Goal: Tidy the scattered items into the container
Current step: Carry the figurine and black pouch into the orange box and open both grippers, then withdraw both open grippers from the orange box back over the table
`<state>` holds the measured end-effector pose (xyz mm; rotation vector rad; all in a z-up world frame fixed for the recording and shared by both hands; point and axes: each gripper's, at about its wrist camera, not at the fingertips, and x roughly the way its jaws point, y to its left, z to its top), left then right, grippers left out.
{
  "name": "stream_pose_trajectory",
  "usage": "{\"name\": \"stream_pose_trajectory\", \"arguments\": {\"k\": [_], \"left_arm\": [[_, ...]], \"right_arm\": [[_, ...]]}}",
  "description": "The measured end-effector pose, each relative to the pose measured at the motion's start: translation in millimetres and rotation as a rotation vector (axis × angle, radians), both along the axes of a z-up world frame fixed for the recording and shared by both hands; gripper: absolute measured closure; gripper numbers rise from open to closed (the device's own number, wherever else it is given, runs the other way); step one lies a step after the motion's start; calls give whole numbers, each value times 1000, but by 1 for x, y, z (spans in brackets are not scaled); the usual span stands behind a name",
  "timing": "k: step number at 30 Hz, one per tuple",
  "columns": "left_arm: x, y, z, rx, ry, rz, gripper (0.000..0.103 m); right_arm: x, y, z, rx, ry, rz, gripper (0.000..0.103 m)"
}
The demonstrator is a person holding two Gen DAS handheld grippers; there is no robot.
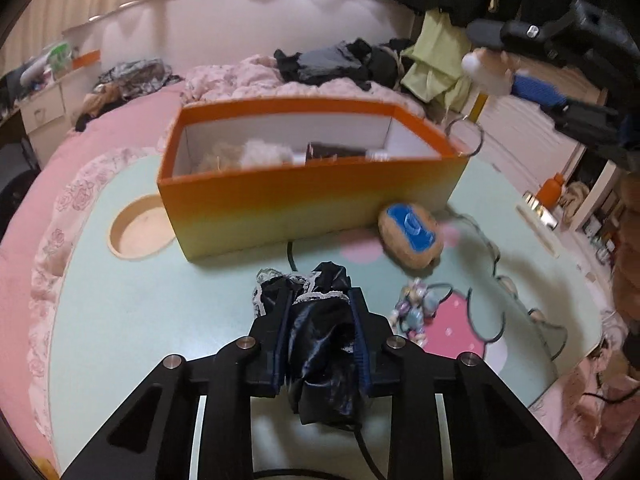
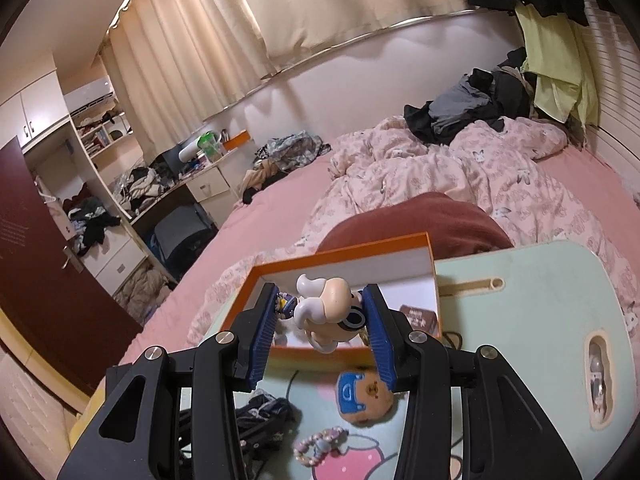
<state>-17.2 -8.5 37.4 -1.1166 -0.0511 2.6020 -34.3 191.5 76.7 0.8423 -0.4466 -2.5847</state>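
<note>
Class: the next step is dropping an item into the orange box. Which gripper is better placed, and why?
Right. The right gripper holds the toy figure above the orange box; the left gripper grips the black cloth down at the table.

A bedroom in warm, dim light. Cream curtains [image 2: 208,28] are hanging across the top of the frame above a pale wall. A bed with a pink sheet [image 2: 280,196] is filling the middle, a rumpled floral duvet [image 2: 440,176] and dark clothes [image 2: 460,116] lying on it. At left, a dark red door [image 2: 36,248] is standing beside cluttered white shelves [image 2: 100,136] and a desk [image 2: 200,172].
</note>
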Motion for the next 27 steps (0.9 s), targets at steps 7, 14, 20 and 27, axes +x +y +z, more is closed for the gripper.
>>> {"name": "stream_pose_trajectory", "arguments": {"k": [7, 14, 20, 27], "left_arm": [[-33, 2, 69, 12, 143, 4, 78], [-98, 3, 65, -32, 111, 111, 69], [-102, -8, 44, 51, 49, 160, 37], [-64, -20, 56, 57, 85, 191, 21]], "right_arm": [[-30, -8, 1, 29, -19, -4, 59], [-59, -17, -23, 54, -92, -25, 59], [-64, -18, -41, 99, -157, -60, 56], [-39, -9, -25, 120, -72, -101, 37]]}}
